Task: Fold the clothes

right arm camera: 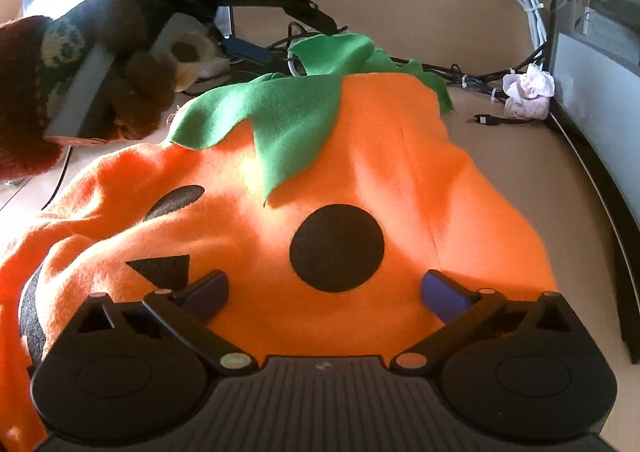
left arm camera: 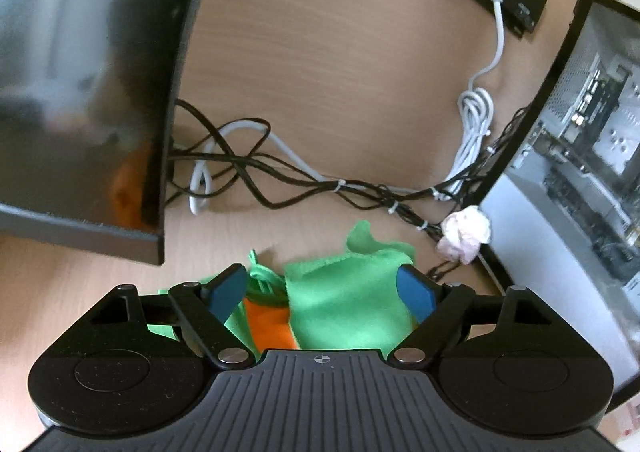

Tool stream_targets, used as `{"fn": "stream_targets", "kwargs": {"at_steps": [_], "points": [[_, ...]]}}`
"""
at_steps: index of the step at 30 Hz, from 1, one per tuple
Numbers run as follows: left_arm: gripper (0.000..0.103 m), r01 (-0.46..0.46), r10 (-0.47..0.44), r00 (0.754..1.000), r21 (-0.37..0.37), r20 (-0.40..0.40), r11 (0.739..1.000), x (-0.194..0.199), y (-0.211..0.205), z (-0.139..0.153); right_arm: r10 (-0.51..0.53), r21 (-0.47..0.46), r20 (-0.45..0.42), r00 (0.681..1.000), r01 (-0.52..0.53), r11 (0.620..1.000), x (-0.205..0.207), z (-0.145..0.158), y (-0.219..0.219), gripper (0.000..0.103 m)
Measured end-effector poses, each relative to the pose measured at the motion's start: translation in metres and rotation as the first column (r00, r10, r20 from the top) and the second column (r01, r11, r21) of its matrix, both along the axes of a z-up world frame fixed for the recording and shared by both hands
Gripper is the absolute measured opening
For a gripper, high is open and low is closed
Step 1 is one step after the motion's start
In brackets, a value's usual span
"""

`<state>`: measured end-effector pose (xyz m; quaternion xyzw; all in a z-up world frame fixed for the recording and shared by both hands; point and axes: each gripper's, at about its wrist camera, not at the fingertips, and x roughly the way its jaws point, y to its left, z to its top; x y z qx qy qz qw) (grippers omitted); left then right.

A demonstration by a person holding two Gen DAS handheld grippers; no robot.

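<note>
Two hand-held grippers were over one garment, an orange pumpkin costume (right arm camera: 360, 180) with a green leaf collar (right arm camera: 288, 112), black eye patches and a black nose, spread on the counter (right arm camera: 520, 156) toward its back edge, where cables (left arm camera: 280, 172) and a crumpled tissue (right arm camera: 528, 92) lay. A monitor (left arm camera: 80, 92) stood toward the back left and a computer case (left arm camera: 580, 132) along the right edge.

The right gripper (right arm camera: 324, 292) had its jaws wide apart, low over the near orange edge, with the round black patch (right arm camera: 336, 248) between the fingers; nothing was clamped. The left gripper (left arm camera: 322, 288) also stood with its jaws apart, above the green collar (left arm camera: 344, 292) at the far end, with a strip of orange showing beneath; it held nothing. In the right view a gloved hand (right arm camera: 132, 92) carried the left gripper near the collar's left side.

The fold seemed barely begun: the costume lay rumpled, bunched at the left, and no layer looked doubled over. This looked like the stage of choosing grip points. The next move would likely call for each gripper to descend onto an edge, pinch only the fleece layer meant to travel, and keep the collar clear of the cables behind.
</note>
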<state>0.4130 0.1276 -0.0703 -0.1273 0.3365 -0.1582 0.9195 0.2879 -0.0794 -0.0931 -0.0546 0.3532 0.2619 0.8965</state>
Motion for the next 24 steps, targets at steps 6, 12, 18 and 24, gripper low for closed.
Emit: {"fn": "stream_targets", "kwargs": {"at_steps": [6, 12, 18, 24], "points": [[0.078, 0.048, -0.048, 0.999, 0.041, 0.000, 0.998, 0.014, -0.012, -0.010, -0.002, 0.009, 0.002, 1.000, 0.002, 1.000, -0.001, 0.000, -0.001, 0.103], [0.010, 0.075, -0.074, 0.997, 0.067, -0.012, 0.995, 0.024, -0.017, -0.015, -0.001, 0.023, -0.001, 1.000, 0.001, 1.000, -0.001, 0.001, -0.004, 0.103], [0.004, 0.073, -0.077, 0.994, 0.050, 0.073, 0.996, 0.005, -0.015, 0.012, -0.003, 0.034, -0.005, 1.000, 0.003, 0.999, -0.001, 0.001, -0.005, 0.103], [0.004, 0.259, -0.253, 0.957, -0.024, 0.144, 0.966, -0.027, -0.037, 0.044, -0.009, 0.032, -0.009, 1.000, 0.009, 0.999, -0.001, 0.001, -0.005, 0.103]]}}
